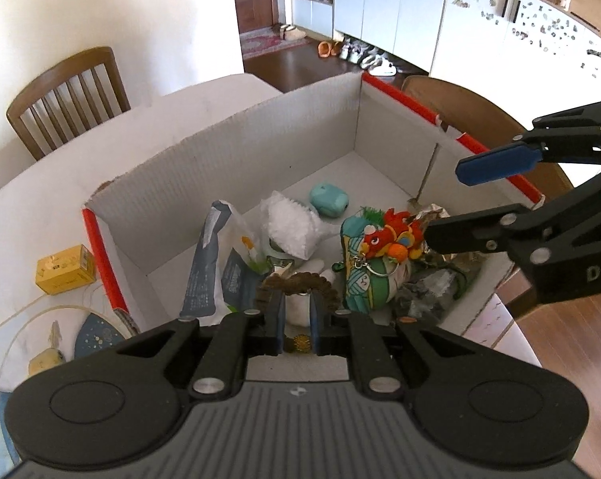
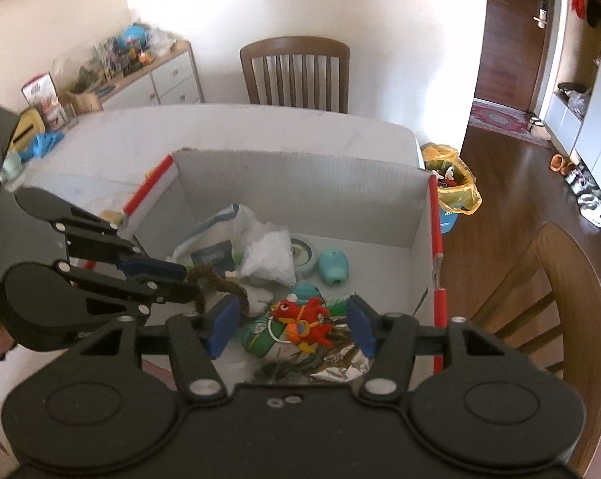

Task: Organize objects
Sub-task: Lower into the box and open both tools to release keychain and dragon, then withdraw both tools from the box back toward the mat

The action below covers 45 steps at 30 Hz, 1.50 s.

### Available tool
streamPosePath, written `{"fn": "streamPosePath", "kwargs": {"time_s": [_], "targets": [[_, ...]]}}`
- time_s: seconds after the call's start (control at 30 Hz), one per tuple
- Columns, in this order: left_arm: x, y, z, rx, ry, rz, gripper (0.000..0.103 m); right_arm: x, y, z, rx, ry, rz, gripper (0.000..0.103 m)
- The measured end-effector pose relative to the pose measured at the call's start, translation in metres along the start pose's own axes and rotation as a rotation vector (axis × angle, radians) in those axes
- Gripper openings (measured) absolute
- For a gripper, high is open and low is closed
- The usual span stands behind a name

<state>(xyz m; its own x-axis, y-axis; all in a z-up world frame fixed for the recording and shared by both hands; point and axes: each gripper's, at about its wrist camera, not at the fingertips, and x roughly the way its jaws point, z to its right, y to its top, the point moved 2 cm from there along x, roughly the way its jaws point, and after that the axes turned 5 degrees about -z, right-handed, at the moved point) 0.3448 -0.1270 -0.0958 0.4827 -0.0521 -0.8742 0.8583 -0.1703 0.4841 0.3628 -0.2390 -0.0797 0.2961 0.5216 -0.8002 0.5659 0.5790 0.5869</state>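
- Well, the white cardboard box (image 1: 236, 147) already holds a fair pile: a red dragon plush (image 2: 306, 317) on a green-and-white pouch (image 1: 364, 279), a crumpled white bag (image 1: 290, 225), a teal case (image 2: 333, 266) further back, a printed packet (image 1: 204, 271) leaning on the left side, and something foil-like (image 2: 342, 363) at the near right corner.
- Left gripper (image 1: 296, 319) is over the near edge of the box, its jaws pinched almost together on a brown twisted ring (image 1: 300, 285) — the right wrist view shows that ring (image 2: 224, 285) dangling from its tips above the pile, so by my read this item is mid-delivery, not yet dropped.
- Right gripper (image 2: 290, 329) hangs above the dragon plush with jaws parted and nothing between the pads; the plush lies in the box beneath them, untouched.
- Outside the box, a yellow carton (image 1: 64, 269) sits on the table (image 1: 40, 215) just beside the red-taped left wall, and a round printed mat (image 1: 16, 343) with a small yellow object (image 1: 46, 361) lies nearer the camera.
- Judging by that, most of the sorting looks done; the ring needs releasing, and the yellow carton may be next if it belongs in the box.
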Motion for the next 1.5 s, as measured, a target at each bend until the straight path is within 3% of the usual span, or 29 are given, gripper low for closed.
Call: {"fn": "streamPosePath", "kwargs": {"time_s": [0.27, 0.37, 0.43, 0.5, 0.8, 1.13, 1.5], "targets": [[-0.027, -0.007, 0.001, 0.01, -0.035, 0.058, 0.017, -0.025, -0.003, -0.005, 0.079, 0.013, 0.071, 0.067], [-0.034, -0.009, -0.002, 0.008, -0.066, 0.081, 0.034, -0.029, -0.005, -0.008, 0.111, 0.008, 0.085, 0.069], [-0.036, -0.01, -0.005, 0.007, -0.069, 0.091, 0.056, -0.03, -0.006, -0.01, 0.129, 0.002, 0.094, 0.069], [-0.038, -0.011, -0.008, 0.009, -0.071, 0.104, 0.061, -0.032, -0.006, -0.011, 0.151, -0.005, 0.102, 0.069], [-0.057, -0.018, -0.03, -0.006, -0.124, 0.158, 0.07, -0.039, -0.005, -0.026, 0.225, -0.014, 0.132, 0.073], [-0.094, -0.036, -0.074, -0.056, -0.152, 0.212, 0.078, -0.037, 0.013, -0.077, 0.222, 0.015, 0.161, 0.082], [-0.118, -0.061, -0.137, -0.108, -0.105, 0.253, 0.088, -0.017, 0.045, -0.145, 0.173, 0.055, 0.164, 0.093]]}}
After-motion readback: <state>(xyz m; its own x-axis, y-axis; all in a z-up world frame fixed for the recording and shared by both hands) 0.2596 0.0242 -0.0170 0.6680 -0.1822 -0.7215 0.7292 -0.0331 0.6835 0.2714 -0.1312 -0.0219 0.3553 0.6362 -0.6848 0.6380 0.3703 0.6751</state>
